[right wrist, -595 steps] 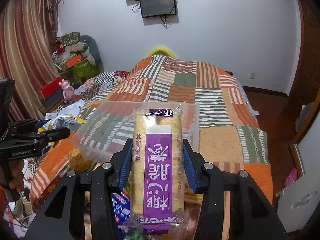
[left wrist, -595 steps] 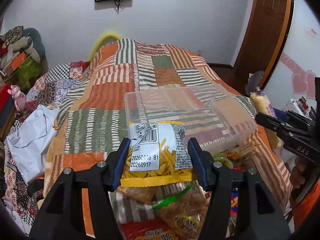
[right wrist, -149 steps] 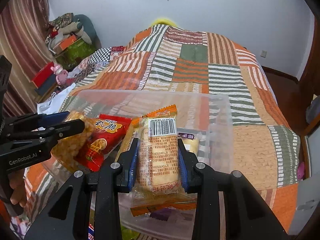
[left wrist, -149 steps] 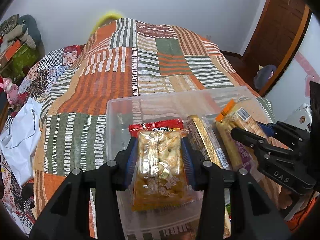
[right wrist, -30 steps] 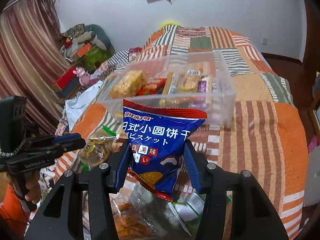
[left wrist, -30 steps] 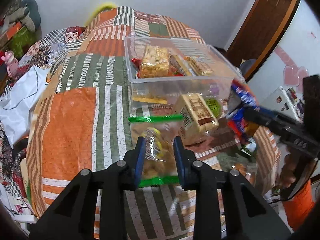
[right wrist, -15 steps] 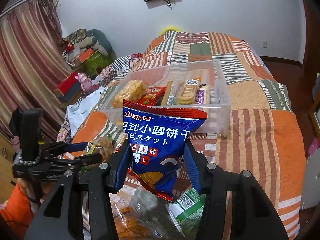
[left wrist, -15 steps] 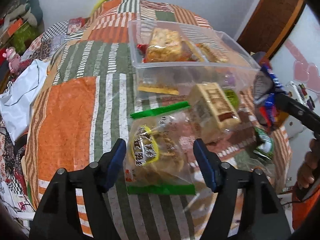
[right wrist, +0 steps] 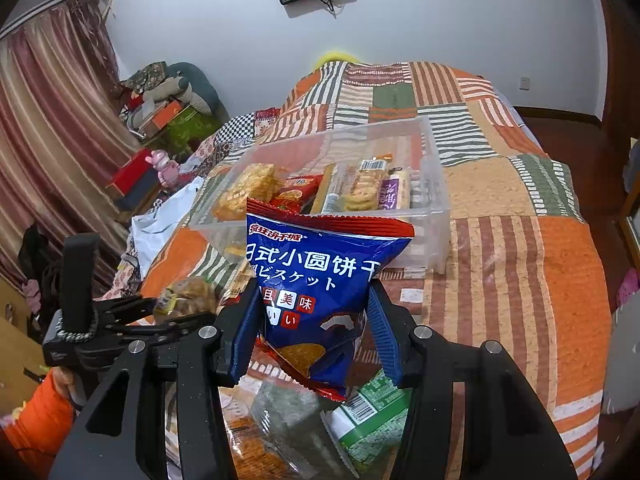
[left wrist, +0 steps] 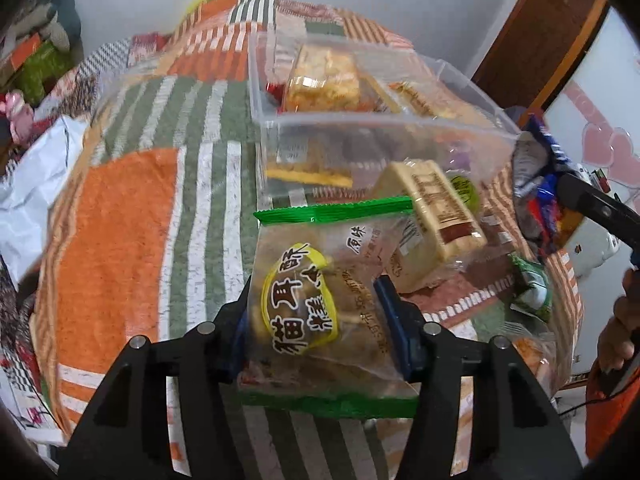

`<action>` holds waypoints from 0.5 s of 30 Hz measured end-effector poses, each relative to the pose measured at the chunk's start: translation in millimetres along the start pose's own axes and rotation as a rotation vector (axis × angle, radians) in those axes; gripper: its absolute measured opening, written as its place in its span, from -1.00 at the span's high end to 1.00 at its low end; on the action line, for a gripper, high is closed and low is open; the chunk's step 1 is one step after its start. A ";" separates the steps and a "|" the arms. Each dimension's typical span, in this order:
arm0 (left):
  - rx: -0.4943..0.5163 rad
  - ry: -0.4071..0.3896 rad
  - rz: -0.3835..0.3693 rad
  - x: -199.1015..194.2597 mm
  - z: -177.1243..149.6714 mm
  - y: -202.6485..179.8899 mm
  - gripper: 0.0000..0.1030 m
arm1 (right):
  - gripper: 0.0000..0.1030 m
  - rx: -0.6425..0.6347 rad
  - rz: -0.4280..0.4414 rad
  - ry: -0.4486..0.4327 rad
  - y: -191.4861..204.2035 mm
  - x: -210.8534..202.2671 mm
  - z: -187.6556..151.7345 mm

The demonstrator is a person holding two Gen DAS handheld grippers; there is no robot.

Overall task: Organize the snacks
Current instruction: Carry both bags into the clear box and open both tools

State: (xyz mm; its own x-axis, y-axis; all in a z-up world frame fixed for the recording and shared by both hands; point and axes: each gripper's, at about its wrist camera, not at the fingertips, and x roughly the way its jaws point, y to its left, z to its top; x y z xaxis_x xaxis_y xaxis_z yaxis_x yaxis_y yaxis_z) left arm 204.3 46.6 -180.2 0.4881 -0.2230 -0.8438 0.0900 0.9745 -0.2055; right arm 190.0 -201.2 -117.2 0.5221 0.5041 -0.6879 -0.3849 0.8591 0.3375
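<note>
Your left hand-held gripper (left wrist: 316, 328) has just been closing on the green-edged bag (left wrist: 320, 304); right hand-held gripper (right wrist: 314, 320) grips the blue biscuit pkt (right wrist: 320, 280). Next, I'd say: lift both to the clear bin (right wrist: 436, 208).

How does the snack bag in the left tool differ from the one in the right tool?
The green-edged bag is clear, its brown pieces visible; the blue bag is opaque foil with a red top edge. The green-edged bag carries a yellow label, the blue bag white lettering. Both sit between tool pads, outside the clear bin.
</note>
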 end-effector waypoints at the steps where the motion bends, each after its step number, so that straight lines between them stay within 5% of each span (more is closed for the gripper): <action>1: 0.002 -0.008 -0.001 -6.6 1.8 -1.9 -0.08 | 0.07 -0.001 -0.002 -0.004 -0.3 -0.9 1.3; 15: 0.082 -0.162 -0.033 -58.8 48.9 -42.0 -0.07 | 0.07 -0.035 -0.047 -0.102 6.1 -14.7 40.0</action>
State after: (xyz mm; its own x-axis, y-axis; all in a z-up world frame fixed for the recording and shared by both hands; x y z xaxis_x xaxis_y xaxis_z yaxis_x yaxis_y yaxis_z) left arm 214.2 20.0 -97.7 0.6167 -0.2545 -0.7449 0.1759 0.9669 -0.1848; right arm 210.4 -199.9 -79.3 0.6145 0.4711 -0.6328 -0.3837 0.8793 0.2822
